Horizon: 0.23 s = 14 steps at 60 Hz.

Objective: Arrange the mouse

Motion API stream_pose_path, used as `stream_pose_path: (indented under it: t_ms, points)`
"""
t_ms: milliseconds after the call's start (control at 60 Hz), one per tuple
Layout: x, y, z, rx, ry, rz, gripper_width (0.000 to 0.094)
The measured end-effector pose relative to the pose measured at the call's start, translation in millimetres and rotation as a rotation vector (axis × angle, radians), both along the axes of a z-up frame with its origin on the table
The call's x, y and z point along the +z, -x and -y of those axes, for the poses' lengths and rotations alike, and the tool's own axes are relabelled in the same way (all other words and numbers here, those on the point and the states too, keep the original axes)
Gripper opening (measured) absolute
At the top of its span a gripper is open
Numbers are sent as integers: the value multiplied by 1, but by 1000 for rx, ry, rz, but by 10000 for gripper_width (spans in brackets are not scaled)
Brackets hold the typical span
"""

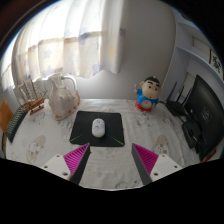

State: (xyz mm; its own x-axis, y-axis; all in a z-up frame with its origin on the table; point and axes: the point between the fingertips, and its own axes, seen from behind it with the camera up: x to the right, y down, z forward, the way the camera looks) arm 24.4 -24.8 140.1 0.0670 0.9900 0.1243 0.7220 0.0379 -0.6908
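A white mouse (98,127) lies on a black mouse pad (82,130) on the patterned tablecloth, lengthwise away from me. My gripper (111,158) hovers short of the pad's near edge, open. Its two magenta-padded fingers (75,157) stand wide apart with only tablecloth between them. The mouse is beyond the fingers, a little to the left of their midline.
A cartoon boy figurine (149,95) stands at the back right. A pale bag-like object (61,97) and a small wooden rack (29,98) sit at the back left. A dark monitor (203,112) is at the right. Curtains hang behind the table.
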Motion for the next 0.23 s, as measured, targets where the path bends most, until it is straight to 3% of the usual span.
stream_pose_path:
  t_ms: [233]
  points:
    - [2,-16,-17,1,-37,-30,856]
